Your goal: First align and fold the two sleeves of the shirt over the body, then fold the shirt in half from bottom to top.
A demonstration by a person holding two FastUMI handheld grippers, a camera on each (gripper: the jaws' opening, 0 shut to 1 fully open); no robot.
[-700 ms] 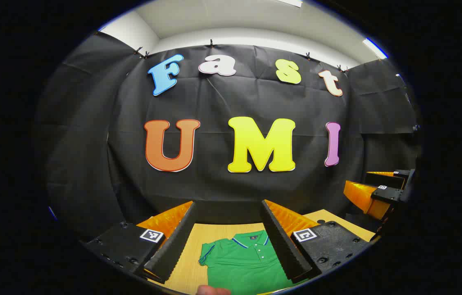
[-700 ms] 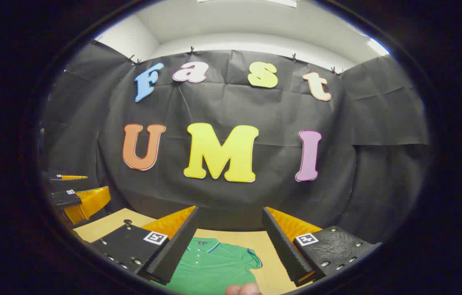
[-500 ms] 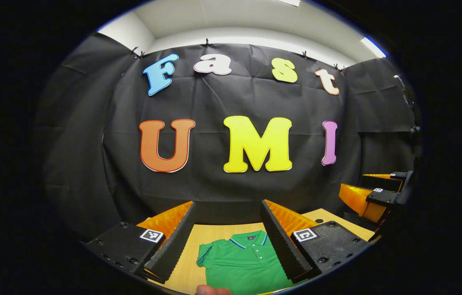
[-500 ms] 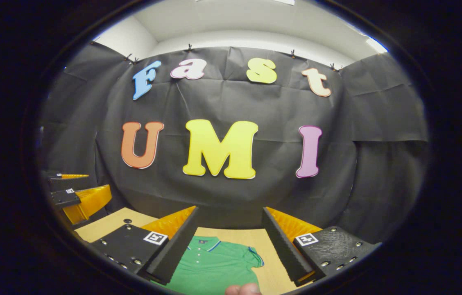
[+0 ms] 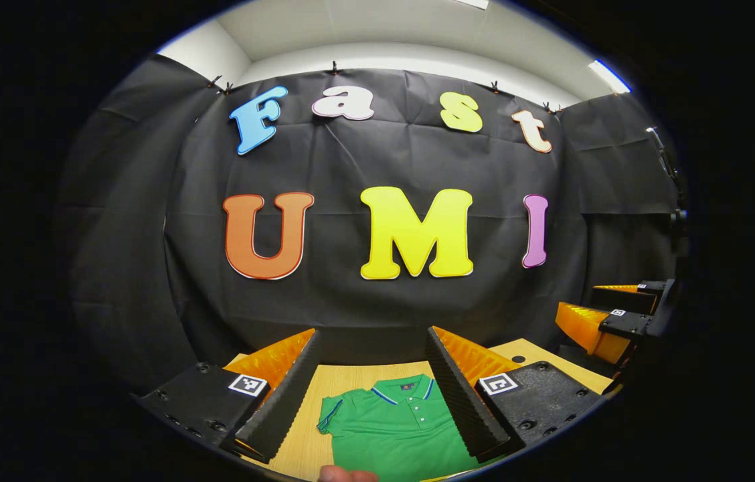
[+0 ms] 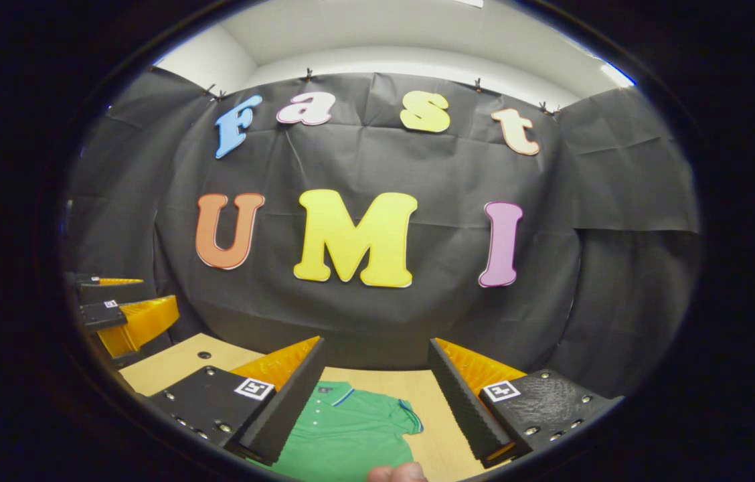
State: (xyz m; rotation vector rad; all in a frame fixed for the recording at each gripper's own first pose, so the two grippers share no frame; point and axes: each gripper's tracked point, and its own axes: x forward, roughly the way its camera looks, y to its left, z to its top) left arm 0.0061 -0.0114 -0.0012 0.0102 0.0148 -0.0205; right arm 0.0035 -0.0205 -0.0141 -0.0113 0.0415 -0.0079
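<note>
A green polo shirt (image 5: 397, 428) with blue-trimmed collar lies flat on the wooden table (image 5: 337, 385), collar toward the wall. In the left gripper view its left sleeve spreads out beside the body. My left gripper (image 5: 372, 385) hovers above the shirt, open, nothing between its fingers. In the right gripper view the shirt (image 6: 351, 432) shows its other sleeve spread toward the right. My right gripper (image 6: 374, 395) is open too, held above the table. The right gripper (image 5: 612, 318) appears far off at the right edge of the left gripper view, and the left gripper (image 6: 123, 314) at the left edge of the right gripper view.
A black cloth wall (image 5: 377, 167) closes the booth behind the table. A fingertip (image 5: 344, 474) pokes in at the bottom of the left gripper view, and another fingertip (image 6: 397, 472) at the bottom of the right gripper view. Bare wood (image 6: 170, 361) lies beside the shirt.
Both views tilt slightly downward: more of the shirt and table show, and the wall has slid up. Both grippers stay open.
</note>
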